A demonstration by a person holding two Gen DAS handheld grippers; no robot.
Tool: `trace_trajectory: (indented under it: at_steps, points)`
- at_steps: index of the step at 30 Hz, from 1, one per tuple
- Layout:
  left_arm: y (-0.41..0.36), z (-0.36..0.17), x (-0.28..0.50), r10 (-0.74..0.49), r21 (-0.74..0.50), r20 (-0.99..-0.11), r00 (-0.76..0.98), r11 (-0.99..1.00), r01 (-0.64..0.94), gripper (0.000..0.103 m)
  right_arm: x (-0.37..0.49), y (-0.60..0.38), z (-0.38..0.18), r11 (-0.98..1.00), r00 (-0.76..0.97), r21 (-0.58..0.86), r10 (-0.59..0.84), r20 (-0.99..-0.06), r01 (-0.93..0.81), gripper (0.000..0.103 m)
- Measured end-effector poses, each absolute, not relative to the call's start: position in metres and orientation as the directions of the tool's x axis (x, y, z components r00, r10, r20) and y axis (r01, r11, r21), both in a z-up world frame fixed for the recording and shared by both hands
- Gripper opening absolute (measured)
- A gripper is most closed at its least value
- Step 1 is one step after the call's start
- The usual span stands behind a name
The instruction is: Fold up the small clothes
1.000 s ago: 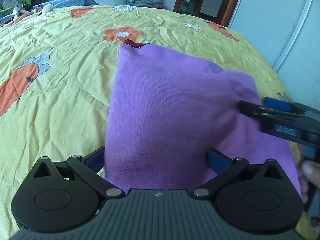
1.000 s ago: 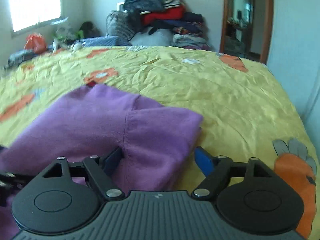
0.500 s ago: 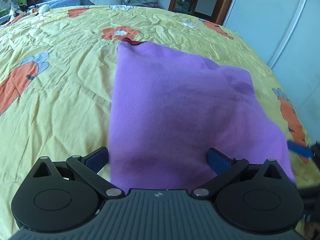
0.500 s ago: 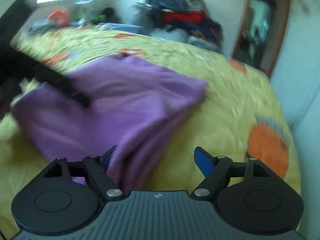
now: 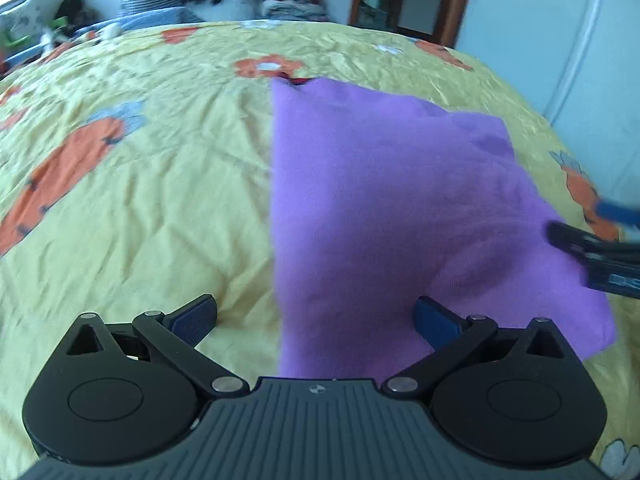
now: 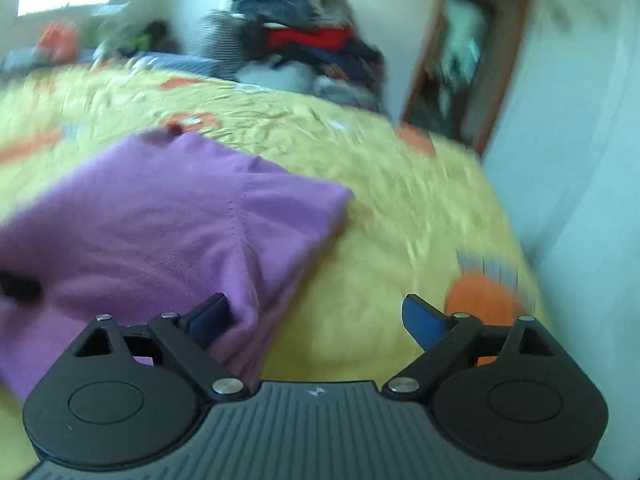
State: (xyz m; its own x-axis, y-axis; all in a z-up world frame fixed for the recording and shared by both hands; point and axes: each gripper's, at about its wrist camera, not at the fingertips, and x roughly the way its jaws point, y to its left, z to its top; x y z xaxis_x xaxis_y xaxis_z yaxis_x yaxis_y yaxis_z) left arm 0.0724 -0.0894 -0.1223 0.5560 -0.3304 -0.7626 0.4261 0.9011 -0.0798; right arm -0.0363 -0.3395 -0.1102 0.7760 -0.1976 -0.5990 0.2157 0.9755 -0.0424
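Observation:
A purple garment (image 5: 392, 208) lies folded flat on the yellow bedspread (image 5: 152, 208). My left gripper (image 5: 316, 318) hovers open over its near left edge; the left finger is above the bedspread and the right finger above the cloth, and neither pad presses on it. My right gripper (image 6: 316, 318) is at the garment's (image 6: 160, 220) right side. Its jaws are opening, with the folded edge just inside the left finger and not pinched. In the left wrist view the right gripper (image 5: 592, 248) shows at the garment's right edge.
The bedspread (image 6: 400, 208) carries orange carrot and flower prints. A pile of clothes (image 6: 312, 40) is stacked at the head of the bed. A wooden door frame (image 5: 452, 4) and a white wall stand to the right.
My left gripper has slid left, so the garment's left edge now sits between its fingers. The right gripper's jaws have spread wider and it has swung towards the garment's right edge.

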Motion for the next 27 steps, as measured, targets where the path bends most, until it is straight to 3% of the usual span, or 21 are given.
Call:
trace_trajectory:
  at_steps: [8, 11, 22, 27]
  points:
    - [-0.069, -0.128, 0.042, -0.305, -0.104, -0.768, 0.563, 0.927, 0.359, 0.103, -0.121, -0.295, -0.13, 0.946, 0.71, 0.139, -0.117, -0.695, 0.293, 0.103]
    - [-0.072, -0.128, 0.035, -0.305, -0.107, -0.763, 0.57, 0.929, 0.354, 0.103, -0.123, -0.263, -0.137, 0.965, 0.722, 0.002, -0.195, -0.664, 0.262, 0.103]
    - [-0.074, -0.133, 0.017, -0.321, -0.109, -0.717, 0.619, 0.928, 0.355, 0.103, -0.108, -0.246, -0.137, 0.972, 0.722, 0.038, -0.146, -0.677, 0.232, 0.103]
    - [-0.088, -0.135, 0.008, -0.303, -0.025, -0.742, 0.598, 0.903, 0.428, 0.103, -0.097, -0.236, -0.138, 0.972, 0.724, 0.037, -0.146, -0.675, 0.23, 0.103]
